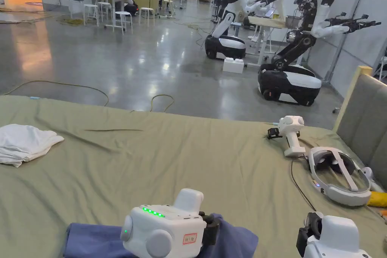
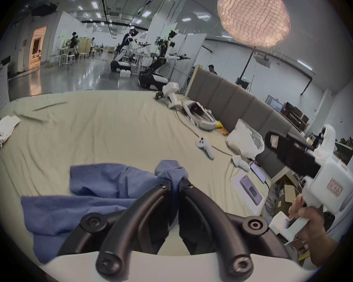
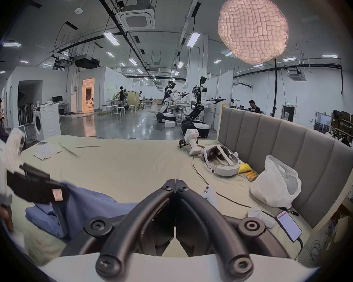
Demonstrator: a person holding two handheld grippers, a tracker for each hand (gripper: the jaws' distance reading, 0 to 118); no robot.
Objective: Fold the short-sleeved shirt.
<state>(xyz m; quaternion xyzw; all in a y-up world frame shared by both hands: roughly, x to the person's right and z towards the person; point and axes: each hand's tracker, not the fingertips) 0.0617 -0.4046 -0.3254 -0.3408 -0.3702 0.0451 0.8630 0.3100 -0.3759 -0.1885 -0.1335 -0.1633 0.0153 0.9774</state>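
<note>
A wide bed covered by a wrinkled pale olive-green sheet (image 1: 181,156) served as the work surface, with a grey padded headboard (image 3: 283,144) along its right side. The left gripper (image 2: 175,181) had both black jaws pinched on a bunched fold of the crumpled blue short-sleeved shirt (image 2: 102,186), which lay on the sheet at the near edge, spreading mostly to that gripper's left. The right gripper (image 3: 175,182) was held just to the right of the shirt, above the sheet, its jaws pressed together with nothing between them. Far off to the left gripper's left lay a rumpled white cloth (image 1: 24,143). Ahead of the right gripper and to its right sat a white handheld device (image 1: 291,134), a white headset with a strap (image 1: 338,175), a white controller (image 2: 205,147) and a white plastic bag (image 3: 277,184). Beyond the bed stretched a glossy grey concrete floor (image 1: 132,58) with two black-and-white wheeled robots (image 1: 294,58), white stools (image 1: 123,19) and a large glowing paper-like lamp (image 3: 253,26) overhead.
</note>
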